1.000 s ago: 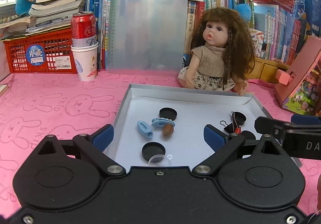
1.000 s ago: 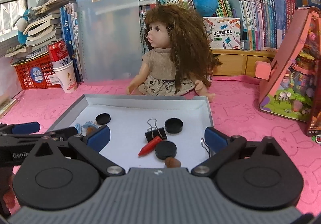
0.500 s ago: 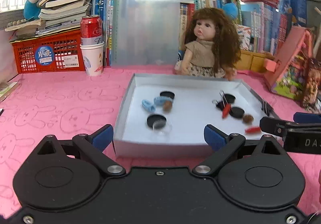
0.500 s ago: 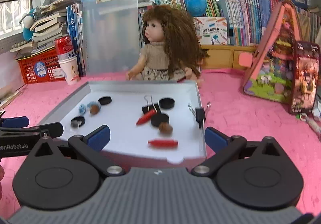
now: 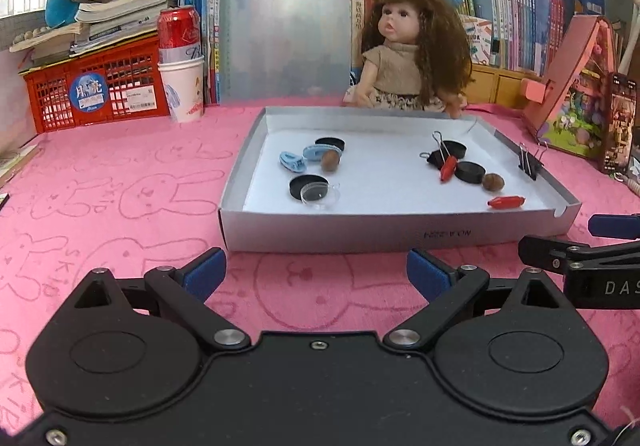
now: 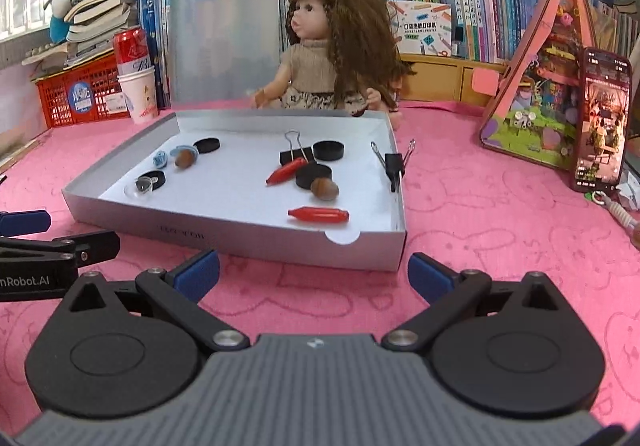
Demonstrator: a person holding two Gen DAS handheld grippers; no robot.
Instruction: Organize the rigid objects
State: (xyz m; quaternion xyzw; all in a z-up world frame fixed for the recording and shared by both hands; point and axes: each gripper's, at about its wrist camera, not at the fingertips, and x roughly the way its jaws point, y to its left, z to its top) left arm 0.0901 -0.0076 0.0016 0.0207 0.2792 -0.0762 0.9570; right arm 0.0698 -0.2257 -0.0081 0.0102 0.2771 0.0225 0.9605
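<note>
Both my tongs sit low over the pink desk (image 5: 120, 182), just short of the near wall of the grey tray (image 5: 400, 230), nothing gripped. Left tongs (image 5: 316, 274) are spread wide, blue pads apart w/ only cloth between them; right tongs (image 6: 314, 276) same, wide and empty. In the left cam I see the right tool's finger poking in at the right edge; in the right cam the left tool shows at the left edge. Tray contents, left cam: two light-blue clips (image 5: 293, 161) touching each other near the left side, a brown nut (image 5: 330, 160) right beside them, a black disc (image 5: 330, 144) just behind. Nearer the front, another black disc (image 5: 308, 186) w/ a clear round lid (image 5: 318, 192) leaning on it. On the right side: a black binder clip (image 5: 436, 156) w/ a red cone piece (image 5: 448, 168) resting against it, a black disc behind it (image 5: 454, 149), one more black disc (image 5: 470, 172) touching a 2nd brown nut (image 5: 493, 182). A red capsule (image 5: 506, 202) lies alone near the front wall, on its side. A 2nd binder clip (image 6: 394, 166) is clamped on the tray's right rim, handles up. Behind the tray: doll (image 5: 412, 50) seated, clear clipboard (image 5: 284, 22) upright, red can (image 5: 178, 32) standing in a paper cup (image 5: 182, 90), red crate (image 5: 96, 90) w/ books on top. Phone (image 6: 602, 126) propped at far right in the right cam.
</note>
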